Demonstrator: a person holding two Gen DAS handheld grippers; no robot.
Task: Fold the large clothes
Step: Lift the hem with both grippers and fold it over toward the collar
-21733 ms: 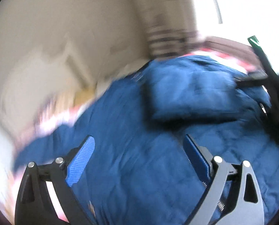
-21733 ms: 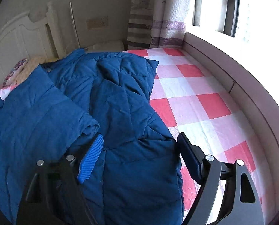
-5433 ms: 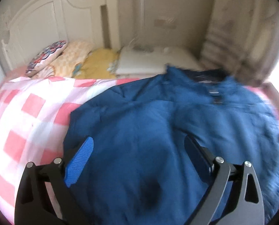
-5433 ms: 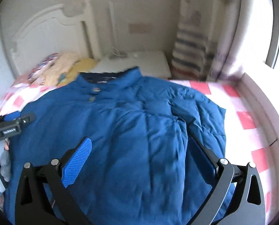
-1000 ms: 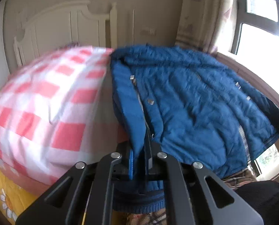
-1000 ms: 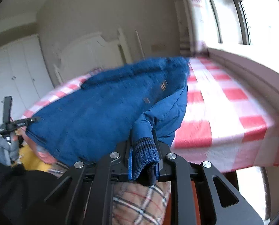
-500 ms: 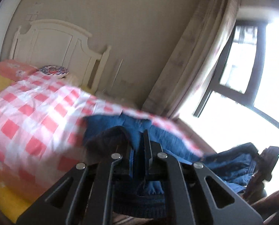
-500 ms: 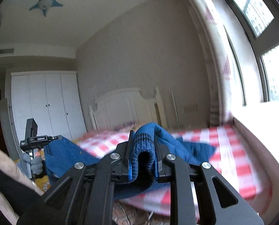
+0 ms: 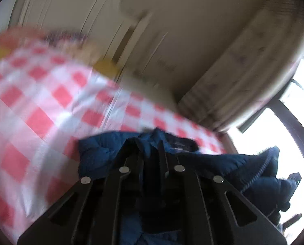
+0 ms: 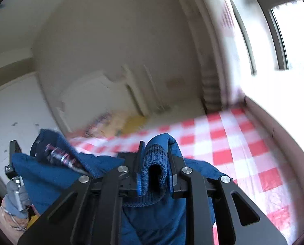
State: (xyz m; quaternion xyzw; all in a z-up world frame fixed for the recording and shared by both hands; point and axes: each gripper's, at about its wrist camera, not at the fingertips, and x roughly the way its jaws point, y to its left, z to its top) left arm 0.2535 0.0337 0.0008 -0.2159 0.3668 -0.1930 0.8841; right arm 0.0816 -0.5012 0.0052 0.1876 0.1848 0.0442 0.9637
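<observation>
A large dark blue padded jacket (image 9: pixel 103 155) hangs between both grippers, lifted over the red and white checked bed (image 9: pixel 39 110). My left gripper (image 9: pixel 150 153) is shut on the jacket's fabric, which bunches around its jaws. My right gripper (image 10: pixel 154 159) is shut on the jacket's blue knit cuff (image 10: pixel 154 163), with the jacket (image 10: pixel 50 175) stretching to the left toward the other gripper (image 10: pixel 13 163). Both views are blurred by motion.
The checked bed (image 10: pixel 233 143) fills the space ahead, with a white headboard (image 10: pixel 94 94), pillows (image 10: pixel 113 122) and a curtain (image 9: pixel 243 77) by a bright window (image 10: pixel 294 30) on the right. A white wardrobe (image 10: pixel 13 106) stands at the left.
Both grippers have tilted down and swung forward toward the bed with the jacket still gripped. The bed now fills more of both views.
</observation>
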